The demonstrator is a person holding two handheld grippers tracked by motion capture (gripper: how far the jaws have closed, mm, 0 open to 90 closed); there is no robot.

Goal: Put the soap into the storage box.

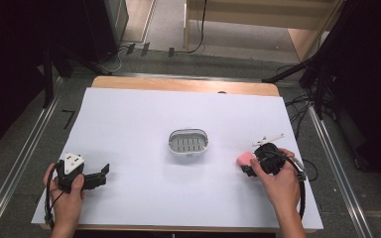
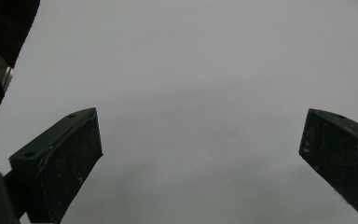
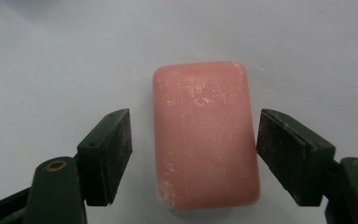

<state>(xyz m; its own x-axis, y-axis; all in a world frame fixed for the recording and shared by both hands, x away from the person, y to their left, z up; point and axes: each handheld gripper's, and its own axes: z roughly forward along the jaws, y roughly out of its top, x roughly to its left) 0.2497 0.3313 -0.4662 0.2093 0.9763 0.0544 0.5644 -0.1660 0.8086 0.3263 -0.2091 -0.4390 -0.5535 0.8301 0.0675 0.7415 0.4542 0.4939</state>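
open sheet [image 1: 144, 124], soap dish [image 1: 190, 142] mid-table

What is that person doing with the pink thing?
A person holds a gripper in each hand at a table covered in white. The right gripper has its jaws on either side of a pink bar of soap lying flat, with a gap showing on at least one side, so it isn't gripped yet. A white soap dish sits empty in the middle. The left gripper waits open over bare table.

High view above the near edge facing forward, claw views close over the white table cover [image 1: 144, 114], shared surface.
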